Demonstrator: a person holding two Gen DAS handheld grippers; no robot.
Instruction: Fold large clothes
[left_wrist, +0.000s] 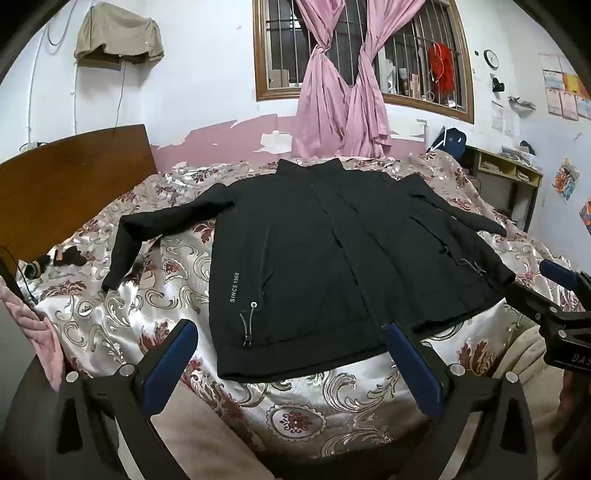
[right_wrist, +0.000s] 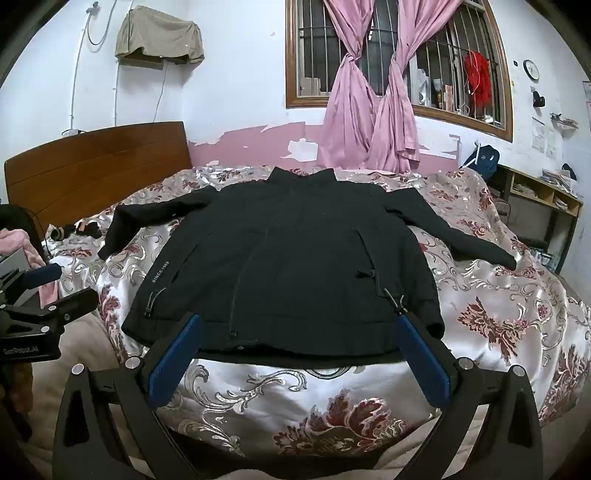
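Note:
A black zip jacket (left_wrist: 314, 251) (right_wrist: 288, 258) lies flat and face up on the floral bedspread (left_wrist: 147, 306) (right_wrist: 498, 314), collar toward the window, both sleeves spread out sideways. White lettering runs up its left front panel. My left gripper (left_wrist: 290, 328) hovers open just short of the hem, blue pads wide apart with nothing between them. My right gripper (right_wrist: 299, 321) is open too, its pads framing the hem's middle from above without touching. Each gripper shows at the edge of the other's view: the right gripper (left_wrist: 554, 295) and the left gripper (right_wrist: 48, 291).
A wooden headboard (left_wrist: 74, 173) (right_wrist: 96, 166) stands at the left, with small dark items (left_wrist: 70, 256) and pink fabric (left_wrist: 40, 332) beside it. Pink curtains (left_wrist: 343, 92) hang at the barred window behind. A shelf unit (left_wrist: 509, 177) stands at the right wall.

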